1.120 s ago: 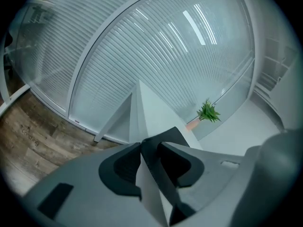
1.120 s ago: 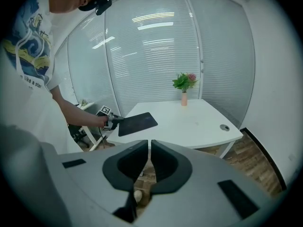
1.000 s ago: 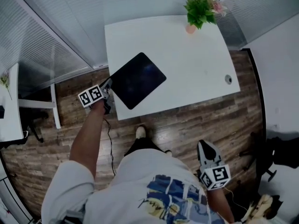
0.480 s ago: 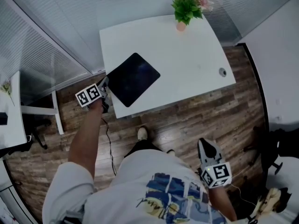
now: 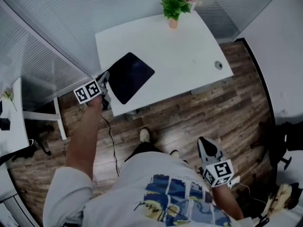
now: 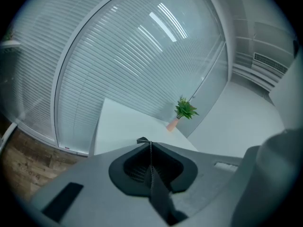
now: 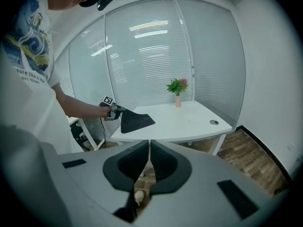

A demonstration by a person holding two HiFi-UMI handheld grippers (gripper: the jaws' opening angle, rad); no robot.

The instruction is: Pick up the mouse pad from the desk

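**Pad pinched, corner up**

Left gripper (image 5: 104, 77), jaws just closed, pinches the pad (image 5: 131, 74) by its left corner. That corner tilts up off the desk (image 5: 189, 46), so the lift looks begun. Right gripper (image 5: 208, 149): jaws together, empty.

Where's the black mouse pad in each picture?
Head view: mouse pad upper left, at the desk's corner.
Left gripper view: only its thin edge, low middle, pinched between jaws.
Right gripper view: left of middle, one corner lifted.
Shared landmark: the potted plant on the desk.
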